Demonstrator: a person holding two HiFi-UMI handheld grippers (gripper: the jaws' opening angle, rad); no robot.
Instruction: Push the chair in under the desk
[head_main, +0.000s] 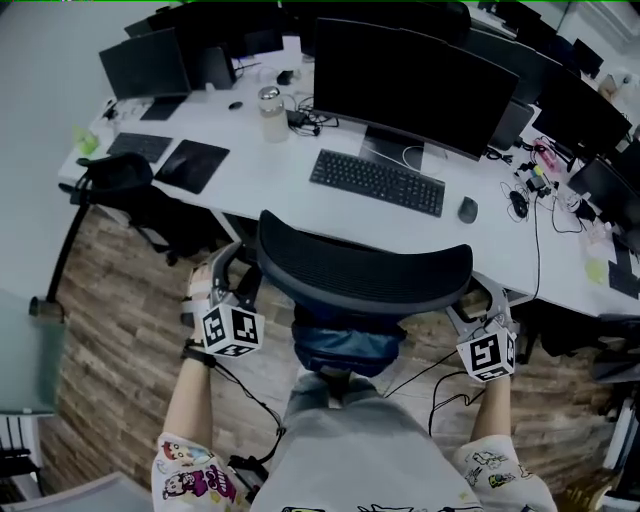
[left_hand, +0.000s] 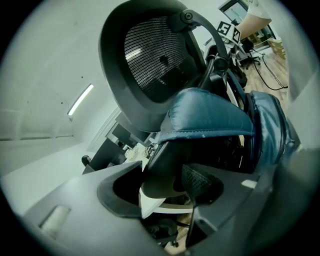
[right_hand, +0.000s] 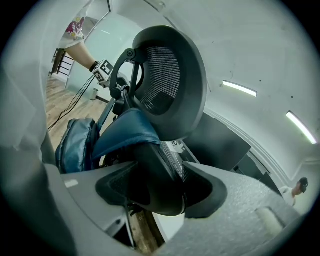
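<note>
The black mesh-backed chair (head_main: 365, 270) stands just in front of the white desk (head_main: 300, 200), its back toward me. A blue bag (head_main: 345, 345) lies on the seat. My left gripper (head_main: 226, 280) is closed around the chair's left armrest (left_hand: 165, 165); the bar sits between the two pads. My right gripper (head_main: 484, 312) holds the right armrest (right_hand: 157, 175) the same way, and the bar fills the gap between its pads. In the left gripper view (left_hand: 167, 187) the chair back (left_hand: 150, 60) and blue bag (left_hand: 220, 117) rise above the jaws. The right gripper view (right_hand: 160, 192) shows the same from the other side.
On the desk sit a wide monitor (head_main: 410, 85), a keyboard (head_main: 378, 182), a mouse (head_main: 467, 209) and a jar (head_main: 271, 112). Another black chair (head_main: 125, 185) stands at the desk's left end. Cables (head_main: 440, 380) trail over the wooden floor (head_main: 120, 320) by my feet.
</note>
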